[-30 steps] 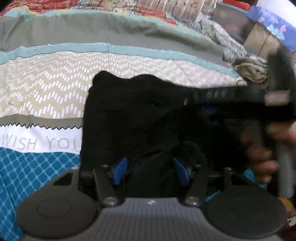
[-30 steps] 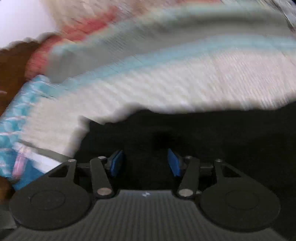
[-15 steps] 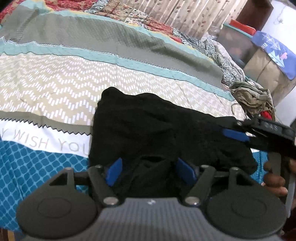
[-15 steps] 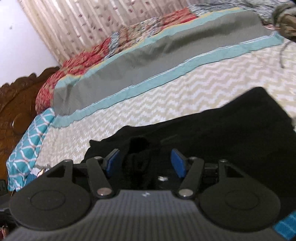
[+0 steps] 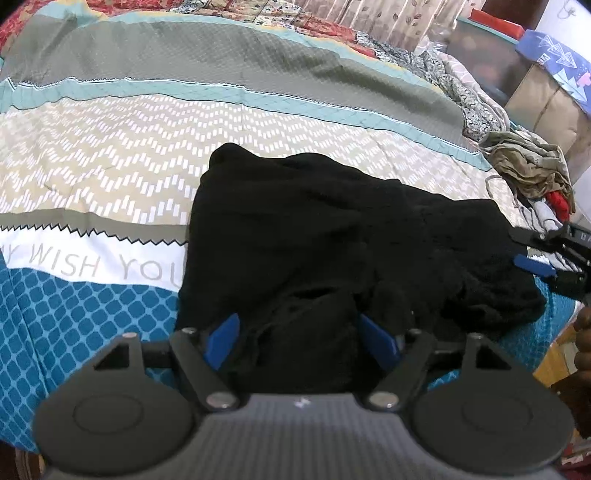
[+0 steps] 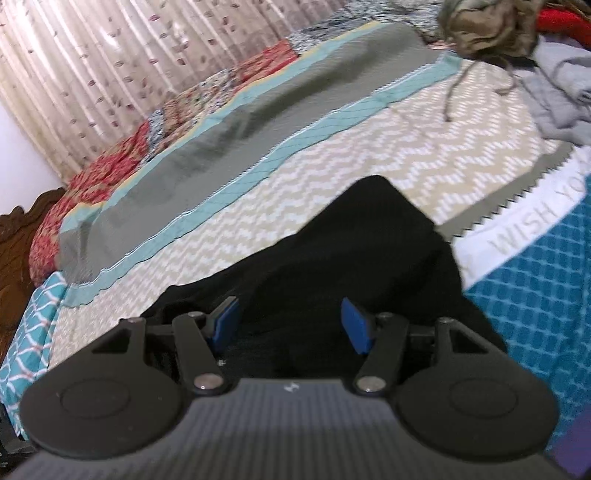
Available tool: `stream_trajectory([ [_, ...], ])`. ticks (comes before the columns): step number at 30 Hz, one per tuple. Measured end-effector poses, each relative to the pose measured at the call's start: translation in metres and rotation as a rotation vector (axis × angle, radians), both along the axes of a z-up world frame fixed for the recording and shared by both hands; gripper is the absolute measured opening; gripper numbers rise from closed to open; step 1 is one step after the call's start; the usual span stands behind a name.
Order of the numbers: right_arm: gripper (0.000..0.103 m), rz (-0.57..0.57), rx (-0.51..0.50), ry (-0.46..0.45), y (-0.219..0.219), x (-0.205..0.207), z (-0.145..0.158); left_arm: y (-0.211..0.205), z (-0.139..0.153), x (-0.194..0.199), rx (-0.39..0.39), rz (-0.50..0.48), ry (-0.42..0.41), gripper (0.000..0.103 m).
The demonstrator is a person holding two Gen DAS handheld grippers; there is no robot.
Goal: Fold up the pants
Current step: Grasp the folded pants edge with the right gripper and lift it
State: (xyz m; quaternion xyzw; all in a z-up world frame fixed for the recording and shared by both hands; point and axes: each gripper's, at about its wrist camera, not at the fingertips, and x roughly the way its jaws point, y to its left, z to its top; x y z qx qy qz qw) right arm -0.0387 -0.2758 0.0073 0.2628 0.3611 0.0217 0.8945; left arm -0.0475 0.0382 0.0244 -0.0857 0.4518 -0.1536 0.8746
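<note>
Black pants point(image 5: 332, 229) lie folded in a rumpled block on the patterned bedspread point(image 5: 129, 177). My left gripper point(image 5: 301, 334) sits at their near edge. Its jaws are opening, and a hump of black cloth lies between the blue pads point(image 5: 221, 339) without being pinched. In the right wrist view the pants point(image 6: 351, 258) fill the lower middle. My right gripper point(image 6: 290, 325) hovers over them with its jaws apart and nothing gripped. From the left wrist view, the right gripper point(image 5: 517, 246) shows at the pants' right end, with its fingers spread.
A heap of olive, grey and red clothes point(image 5: 532, 173) lies at the bed's far right, and shows again as the clothes heap point(image 6: 491, 29) at top right. A carved wooden headboard point(image 6: 14, 251) and a curtain point(image 6: 92, 74) bound the bed. A person's hand point(image 5: 583, 343) is at the right edge.
My left jaws have spread wider around the cloth hump. The right gripper has swept across the pants to their right end, and its jaws have widened a little.
</note>
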Motion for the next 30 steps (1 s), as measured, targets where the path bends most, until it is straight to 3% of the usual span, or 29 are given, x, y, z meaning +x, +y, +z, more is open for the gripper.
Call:
stream_trajectory([
  [5,0.063,-0.026,0.035,0.112,-0.008,0.001,-0.026,-0.003,0.0,0.0,0.015,-0.003,0.002,0.075],
  [10,0.063,0.004,-0.012,0.095,-0.001,0.001,-0.024,-0.002,0.0,0.0,0.012,-0.005,0.001,0.075],
  [14,0.063,-0.024,0.056,0.011,-0.019,-0.009,-0.008,0.012,0.008,-0.001,-0.071,0.007,-0.012,0.075],
  [19,0.065,-0.086,-0.016,-0.113,-0.052,-0.025,0.015,0.023,0.037,0.0,-0.121,0.016,-0.098,0.075],
  [24,0.073,-0.19,0.045,-0.094,-0.09,-0.037,-0.005,0.006,0.057,0.012,-0.142,-0.036,-0.132,0.074],
  [28,0.073,-0.22,0.126,-0.061,-0.099,-0.045,-0.022,-0.026,0.054,0.032,-0.161,-0.123,-0.104,0.065],
  [30,0.073,-0.205,0.138,-0.06,-0.099,-0.048,-0.026,-0.044,0.044,0.043,-0.152,-0.16,-0.071,0.05],
])
